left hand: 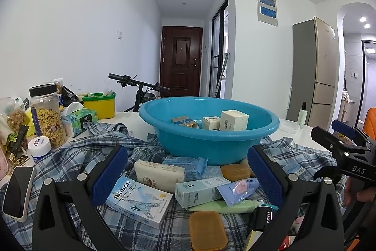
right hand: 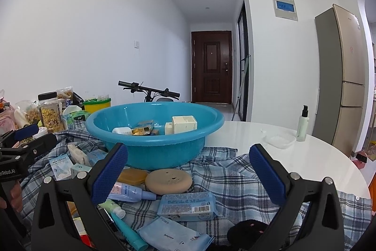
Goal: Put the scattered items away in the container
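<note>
A blue plastic basin (left hand: 206, 142) (right hand: 145, 152) stands on a plaid cloth (left hand: 70, 157) (right hand: 235, 180) and holds several small boxes (left hand: 233, 120) (right hand: 184, 124). My left gripper (left hand: 188, 175) is open and empty above scattered items: a RAISON box (left hand: 138, 201), a white pack (left hand: 159, 172), a teal box (left hand: 199, 189), an amber soap case (left hand: 208, 231). My right gripper (right hand: 188, 178) is open and empty above a tan round puff (right hand: 168, 181), a blue wipes pack (right hand: 188, 204) and a blue tube (right hand: 128, 191).
Snack jars (left hand: 48, 119), a tissue box (left hand: 80, 120), a yellow tub (left hand: 99, 104) and a phone (left hand: 17, 192) crowd the left. A pump bottle (right hand: 302, 124) and a clear lid (right hand: 279, 140) sit on the white table (right hand: 317, 164) at right. A bicycle stands behind.
</note>
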Action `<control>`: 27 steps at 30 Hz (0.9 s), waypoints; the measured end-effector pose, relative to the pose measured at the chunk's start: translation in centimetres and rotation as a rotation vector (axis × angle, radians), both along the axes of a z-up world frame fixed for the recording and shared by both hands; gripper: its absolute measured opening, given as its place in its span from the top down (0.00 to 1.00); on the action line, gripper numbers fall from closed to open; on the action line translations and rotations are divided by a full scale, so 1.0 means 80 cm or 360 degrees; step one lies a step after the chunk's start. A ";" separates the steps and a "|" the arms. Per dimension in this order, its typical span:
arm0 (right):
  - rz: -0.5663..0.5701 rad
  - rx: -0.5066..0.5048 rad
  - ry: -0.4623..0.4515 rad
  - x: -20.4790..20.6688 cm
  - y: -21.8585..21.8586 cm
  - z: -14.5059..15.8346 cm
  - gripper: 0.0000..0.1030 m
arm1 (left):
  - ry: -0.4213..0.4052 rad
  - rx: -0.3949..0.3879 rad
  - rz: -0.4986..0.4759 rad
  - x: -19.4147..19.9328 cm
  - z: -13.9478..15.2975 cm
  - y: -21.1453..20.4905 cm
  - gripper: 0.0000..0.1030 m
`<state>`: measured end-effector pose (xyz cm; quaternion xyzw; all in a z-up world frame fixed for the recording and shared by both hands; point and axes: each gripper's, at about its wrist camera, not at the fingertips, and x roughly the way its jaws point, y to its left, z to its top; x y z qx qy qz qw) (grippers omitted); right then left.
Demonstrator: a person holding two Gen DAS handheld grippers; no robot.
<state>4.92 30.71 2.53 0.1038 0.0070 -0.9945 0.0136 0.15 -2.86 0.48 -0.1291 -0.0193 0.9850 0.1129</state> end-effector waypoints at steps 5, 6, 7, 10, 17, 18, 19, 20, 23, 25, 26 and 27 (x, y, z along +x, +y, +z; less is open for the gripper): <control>0.0005 -0.0005 -0.0022 -0.003 -0.001 -0.001 0.00 | -0.0036 -0.0021 0.0010 -0.006 -0.003 0.003 0.00; 0.0008 -0.0003 -0.0026 -0.004 -0.002 -0.001 0.00 | -0.0040 -0.0026 0.0012 -0.006 -0.003 0.003 0.00; 0.0010 -0.0001 -0.0029 -0.004 -0.002 -0.002 0.00 | -0.0041 -0.0029 0.0014 -0.007 -0.003 0.003 0.00; 0.0015 0.0005 -0.0042 -0.005 -0.004 -0.003 0.00 | -0.0042 -0.0051 0.0022 -0.008 -0.005 0.006 0.00; -0.0022 0.0010 -0.0091 -0.008 -0.007 -0.007 0.00 | -0.0023 -0.0143 0.0053 -0.006 -0.006 0.019 0.00; -0.0031 0.0009 -0.0097 -0.009 -0.006 -0.008 0.00 | -0.0028 -0.0139 0.0065 -0.007 -0.006 0.017 0.00; -0.0038 0.0007 -0.0104 -0.009 -0.006 -0.008 0.00 | -0.0034 -0.0135 0.0084 -0.008 -0.007 0.016 0.00; -0.0042 0.0003 -0.0110 -0.010 -0.005 -0.008 0.00 | -0.0039 -0.0133 0.0100 -0.009 -0.007 0.015 0.00; -0.0055 -0.0002 -0.0121 -0.011 -0.004 -0.008 0.00 | -0.0044 -0.0136 0.0135 -0.010 -0.007 0.014 0.00; -0.0059 -0.0001 -0.0119 -0.011 -0.004 -0.008 0.00 | -0.0045 -0.0136 0.0148 -0.010 -0.008 0.014 0.00; -0.0061 0.0001 -0.0118 -0.010 -0.004 -0.008 0.00 | -0.0047 -0.0137 0.0158 -0.010 -0.008 0.013 0.00; -0.0063 0.0002 -0.0118 -0.010 -0.004 -0.008 0.00 | -0.0050 -0.0137 0.0165 -0.010 -0.008 0.013 0.00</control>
